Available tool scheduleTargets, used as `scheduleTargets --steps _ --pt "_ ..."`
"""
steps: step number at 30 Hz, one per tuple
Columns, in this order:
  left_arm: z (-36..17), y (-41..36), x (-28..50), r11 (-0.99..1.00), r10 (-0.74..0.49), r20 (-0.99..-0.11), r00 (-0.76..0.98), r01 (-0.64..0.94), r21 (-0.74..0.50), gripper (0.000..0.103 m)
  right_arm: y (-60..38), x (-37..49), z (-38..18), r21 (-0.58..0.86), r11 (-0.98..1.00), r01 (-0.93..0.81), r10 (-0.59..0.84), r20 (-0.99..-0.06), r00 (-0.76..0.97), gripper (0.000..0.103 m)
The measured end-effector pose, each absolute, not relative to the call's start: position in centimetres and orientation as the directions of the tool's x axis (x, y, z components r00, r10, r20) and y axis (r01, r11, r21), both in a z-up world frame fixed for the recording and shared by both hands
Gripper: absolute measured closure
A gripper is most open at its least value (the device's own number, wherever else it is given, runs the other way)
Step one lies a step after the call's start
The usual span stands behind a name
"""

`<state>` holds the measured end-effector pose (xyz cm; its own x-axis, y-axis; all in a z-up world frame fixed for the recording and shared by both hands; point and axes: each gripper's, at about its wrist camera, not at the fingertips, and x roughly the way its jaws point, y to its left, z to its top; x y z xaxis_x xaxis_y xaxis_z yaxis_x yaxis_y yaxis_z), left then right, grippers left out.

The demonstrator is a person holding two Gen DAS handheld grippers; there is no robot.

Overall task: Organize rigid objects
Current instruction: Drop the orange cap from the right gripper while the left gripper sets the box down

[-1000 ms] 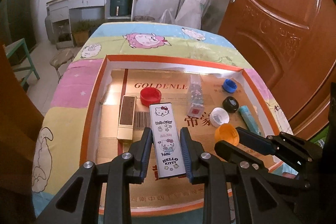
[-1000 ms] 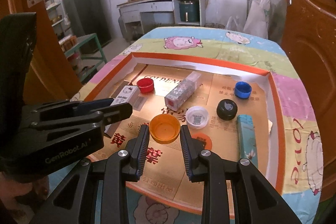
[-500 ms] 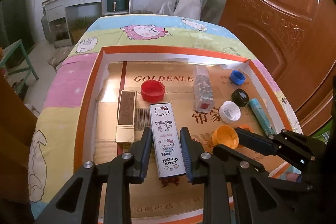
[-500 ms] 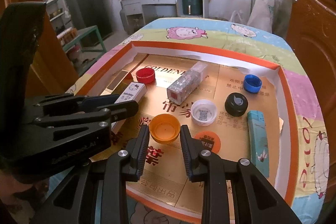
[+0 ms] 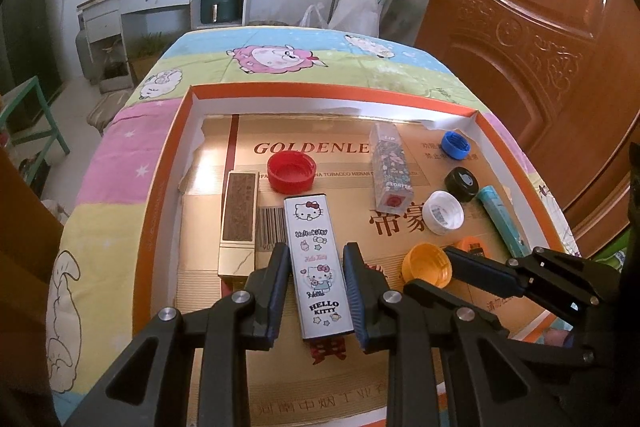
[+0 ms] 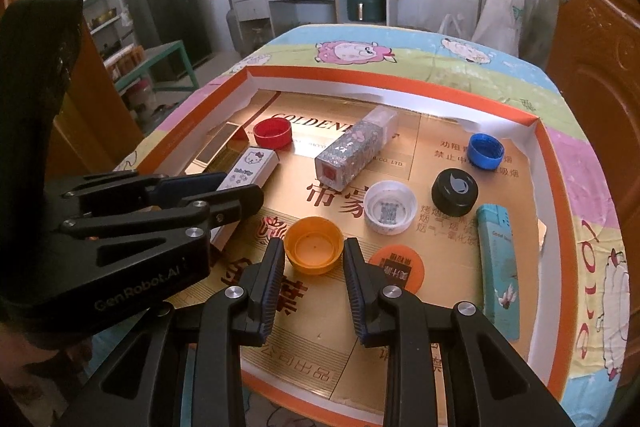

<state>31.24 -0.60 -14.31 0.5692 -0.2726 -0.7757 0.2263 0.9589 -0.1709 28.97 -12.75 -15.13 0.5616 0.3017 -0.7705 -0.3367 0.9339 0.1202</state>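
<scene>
Between the left gripper's (image 5: 317, 291) fingers lies the Hello Kitty box (image 5: 318, 267), gripped at its sides, long axis running away from the camera, white with pink cartoon prints. Beside it, the right gripper (image 6: 314, 267) clasps an orange cap (image 6: 314, 245), open side up, inside the tray (image 6: 556, 211).

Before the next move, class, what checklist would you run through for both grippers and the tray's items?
1. Left gripper closed on Hello Kitty box: ok.
2. Right gripper closed on orange cap: ok.
3. The orange cap lifted off the tray: cannot tell.
4. Grippers apart from each other: ok.
5. Red cap grouped beside blue cap: not ok.
</scene>
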Motion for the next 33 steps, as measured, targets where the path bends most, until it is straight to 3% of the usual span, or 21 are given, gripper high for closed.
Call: scheduleTargets --steps 6,13,33 --pt "-14.3 -0.4 31.3 0.953 -0.297 -0.767 0.569 0.229 -0.199 0.074 -12.7 28.9 -15.1 0.121 0.935 -0.334 0.301 -0.771 0.562 0.072" --pt "-14.2 -0.5 31.3 0.944 -0.324 -0.761 0.562 0.247 -0.22 0.063 -12.6 28.9 -15.1 0.122 0.932 -0.341 0.306 -0.77 0.56 0.068" --pt "-12.9 -0.5 30.4 0.955 -0.292 -0.743 0.602 0.228 -0.191 0.062 -12.8 28.4 -14.3 0.119 0.933 -0.338 0.305 -0.758 0.576 0.066"
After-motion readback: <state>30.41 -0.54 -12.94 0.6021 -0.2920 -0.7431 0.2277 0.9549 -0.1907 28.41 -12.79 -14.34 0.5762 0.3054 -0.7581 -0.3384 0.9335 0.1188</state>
